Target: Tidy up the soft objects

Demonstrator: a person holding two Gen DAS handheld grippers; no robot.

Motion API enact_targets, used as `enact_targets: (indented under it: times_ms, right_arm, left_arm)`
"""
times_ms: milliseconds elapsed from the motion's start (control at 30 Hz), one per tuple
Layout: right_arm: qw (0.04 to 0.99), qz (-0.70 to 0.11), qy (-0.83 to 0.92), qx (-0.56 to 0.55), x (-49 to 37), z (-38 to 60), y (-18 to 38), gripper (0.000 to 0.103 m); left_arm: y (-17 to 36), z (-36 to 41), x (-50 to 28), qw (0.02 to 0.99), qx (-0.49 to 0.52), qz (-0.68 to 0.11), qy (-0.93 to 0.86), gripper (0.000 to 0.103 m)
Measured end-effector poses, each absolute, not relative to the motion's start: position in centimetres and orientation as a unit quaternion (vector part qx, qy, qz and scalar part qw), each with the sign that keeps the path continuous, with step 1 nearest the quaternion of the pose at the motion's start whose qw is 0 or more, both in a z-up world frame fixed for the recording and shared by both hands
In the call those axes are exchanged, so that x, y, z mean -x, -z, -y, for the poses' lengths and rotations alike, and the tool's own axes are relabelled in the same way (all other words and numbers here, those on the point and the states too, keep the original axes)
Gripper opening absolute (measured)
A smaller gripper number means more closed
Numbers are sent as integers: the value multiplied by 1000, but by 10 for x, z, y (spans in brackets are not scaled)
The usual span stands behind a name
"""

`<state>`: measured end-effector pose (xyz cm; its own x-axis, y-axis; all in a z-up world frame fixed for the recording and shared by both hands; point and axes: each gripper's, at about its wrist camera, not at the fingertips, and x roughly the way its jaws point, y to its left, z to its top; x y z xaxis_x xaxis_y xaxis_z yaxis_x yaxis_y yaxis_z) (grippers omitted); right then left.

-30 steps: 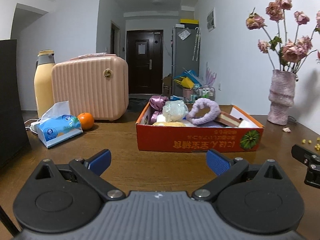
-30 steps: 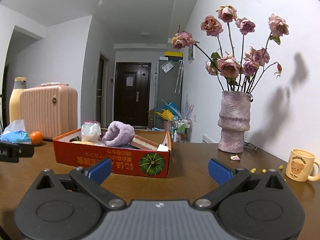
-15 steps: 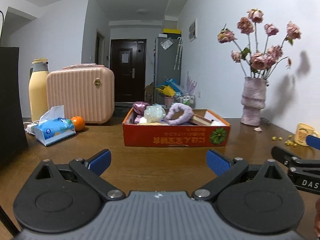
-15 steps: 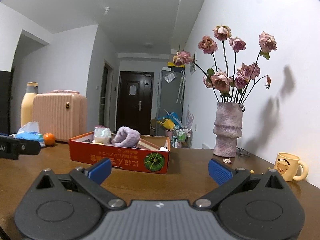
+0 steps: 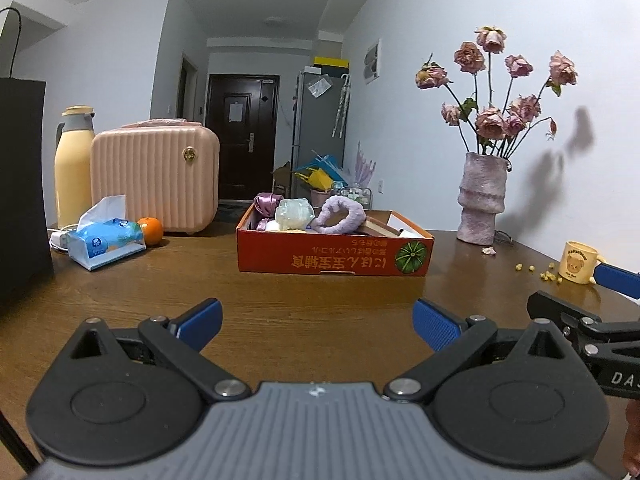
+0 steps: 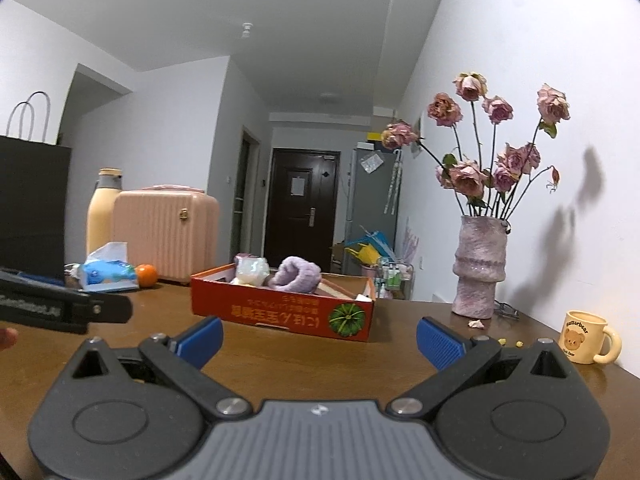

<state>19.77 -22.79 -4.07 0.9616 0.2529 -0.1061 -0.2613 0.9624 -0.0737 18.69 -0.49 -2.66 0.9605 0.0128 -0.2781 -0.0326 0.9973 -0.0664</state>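
Brown wood grain runs across the table point(image 5: 320, 320), and both grippers hover low over its near edge with nothing between their fingers. The left gripper point(image 5: 318, 322) has its blue pads spread wide apart, and the right gripper point(image 6: 319, 340) is spread just as wide. In the left wrist view, part of the right gripper shows at the right edge of the table.

An orange cardboard box point(image 5: 334, 254) printed with a green pumpkin sits near the middle of the table, well apart from both grippers. The soft things lie inside it: a fluffy lilac band point(image 5: 342, 216) rising above the rim, a pale mint bundle point(image 5: 294, 212) beside it toward the box's left end, and a shiny mauve scrunchie point(image 5: 266, 202) at the far left corner. What lies lower in the box is hard to tell.

Toward the far left edge of the table stand a pink ribbed case point(image 5: 156, 178) and a yellow flask point(image 5: 74, 172) just beside it. In front of them lie a blue tissue pack point(image 5: 106, 242) and an orange point(image 5: 151, 230), close together. A black paper bag point(image 5: 22, 184) stands at the left edge. Along the far right edge a rough pink vase point(image 5: 482, 200) holds dried roses point(image 5: 500, 120), and a cream bear mug point(image 5: 578, 266) sits near the right edge, with small yellow crumbs point(image 5: 536, 270) scattered beside it.
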Motion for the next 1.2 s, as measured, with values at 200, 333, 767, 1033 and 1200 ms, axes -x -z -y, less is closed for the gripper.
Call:
enact_targets:
  times_ms: [200,333,767,1033,1200]
  right_arm:
    - [988,-56,-134,47,-179,230,44,103]
    - [990,-53,-128,39,-168,236,42,103]
    - [992,-51,-113,21,-152,249,29,103]
    - [992,-49,-112,20,-151,249,29,103]
    - [992,-50,-112,20,-150,249,29,103]
  left_arm:
    - [28,6,-167,992,17,-124,-15,103]
    - [31,9,-157,992,4,-122,-12,103]
    - [28,18,-119,994,-16,-107,-8,103]
    - [26,23,-111,996,-23,-92,-1,103]
    - [26,23,-112,996,-23,-91,0,103]
